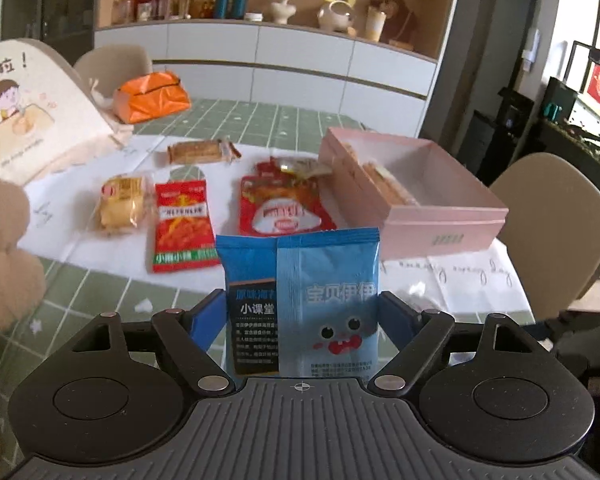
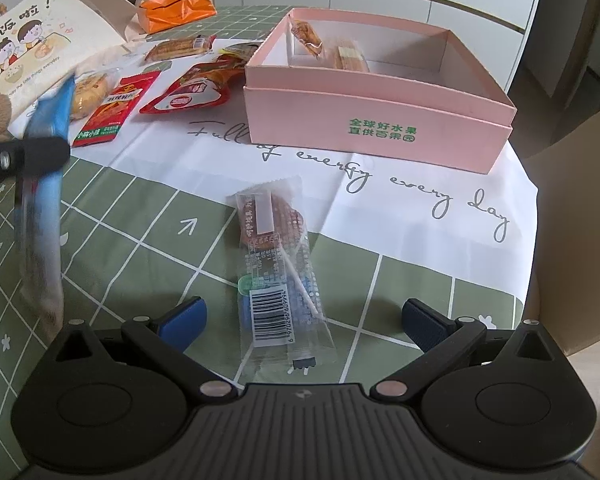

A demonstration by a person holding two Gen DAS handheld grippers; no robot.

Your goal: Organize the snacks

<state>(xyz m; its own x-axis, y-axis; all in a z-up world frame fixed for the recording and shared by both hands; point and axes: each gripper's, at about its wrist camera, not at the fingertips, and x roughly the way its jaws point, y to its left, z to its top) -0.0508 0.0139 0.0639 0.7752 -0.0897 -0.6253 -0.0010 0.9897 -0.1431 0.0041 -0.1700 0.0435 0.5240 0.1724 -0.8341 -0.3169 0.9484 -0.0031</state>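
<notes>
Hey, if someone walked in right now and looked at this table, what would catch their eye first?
Probably the blue snack packets held up off the table between the fingers of the left gripper. Next, the open pink box at the table's far right, with a few snacks already in its back corner. Then the clear-wrapped snack lying alone on the green checked cloth, between the open jaws of the right gripper.

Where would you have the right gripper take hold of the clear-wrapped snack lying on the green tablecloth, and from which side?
Grip the clear-wrapped snack across its narrow middle, from above: it lies flat and lengthwise between the open right gripper fingers, ends thin and crimped.
</notes>
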